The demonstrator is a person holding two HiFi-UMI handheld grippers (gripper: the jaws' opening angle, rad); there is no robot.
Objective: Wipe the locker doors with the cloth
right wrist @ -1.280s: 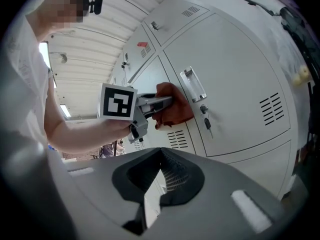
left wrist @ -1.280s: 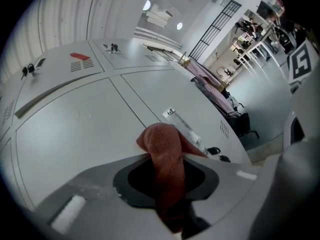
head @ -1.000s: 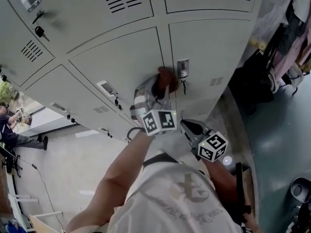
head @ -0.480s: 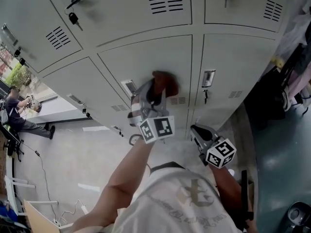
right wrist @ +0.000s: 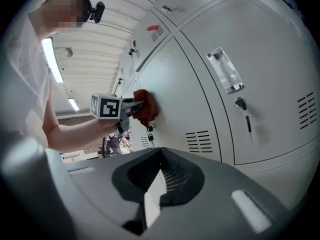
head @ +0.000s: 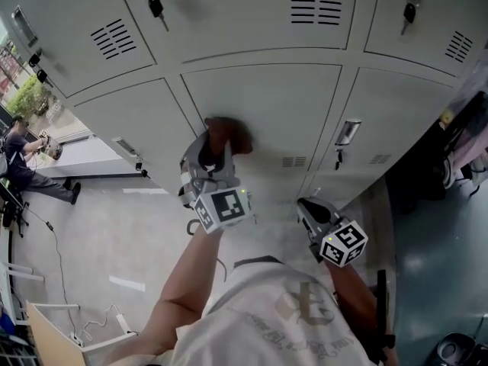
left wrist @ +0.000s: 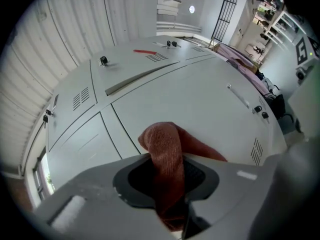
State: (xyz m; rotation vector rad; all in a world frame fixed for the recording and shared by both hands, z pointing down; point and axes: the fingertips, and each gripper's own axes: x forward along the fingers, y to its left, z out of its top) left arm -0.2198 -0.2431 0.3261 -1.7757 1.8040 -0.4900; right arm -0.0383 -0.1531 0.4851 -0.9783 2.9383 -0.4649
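A rust-red cloth is pressed against the left part of a grey locker door in the head view. My left gripper is shut on it, its marker cube just below. In the left gripper view the cloth sticks out between the jaws of the left gripper onto the door. My right gripper hangs lower right, away from the lockers, shut on nothing. The right gripper view shows the right gripper in front, and beyond it the cloth against the door.
The neighbouring door to the right has a metal handle with a key below it. Keys hang in the upper doors. Clothes and bags hang at the right. A person sits far left on the pale floor.
My left gripper has carried the cloth leftward across the door, from beside the right door's handle to the middle door's left part. The right gripper has hardly moved.
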